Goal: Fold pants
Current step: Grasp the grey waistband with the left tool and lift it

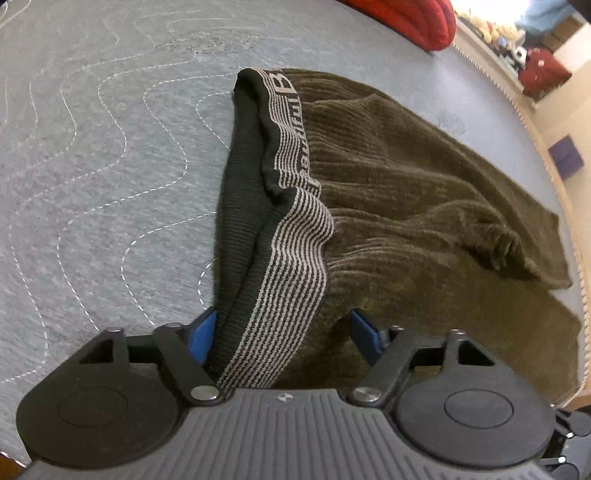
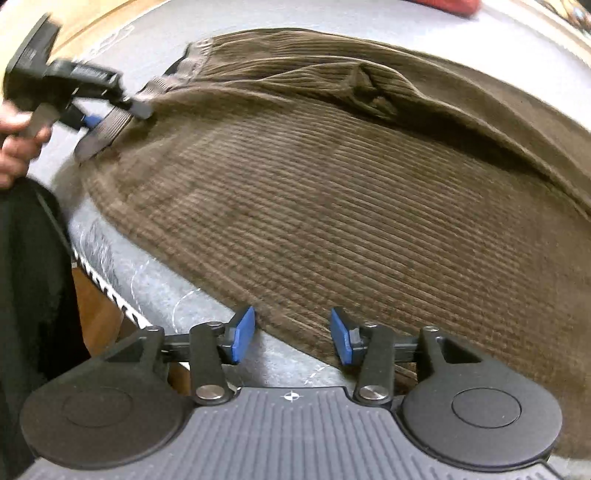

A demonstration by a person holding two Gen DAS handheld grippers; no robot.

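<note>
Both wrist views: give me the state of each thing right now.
pants: spread on the grey mat, wrinkled, not yet folded.
waistband: bunched, lifted between the left jaws.
left gripper: jaws wide, astride the waistband.
right gripper: jaws open over the pants' edge, gripping nothing.
grey mat: flat.

A home bedroom: a grey quilted mattress (image 1: pixel 110 147) with a piped edge, a red blanket (image 1: pixel 410 22) at its far end, and cluttered shelving (image 1: pixel 509 40) just beyond that edge.
</note>
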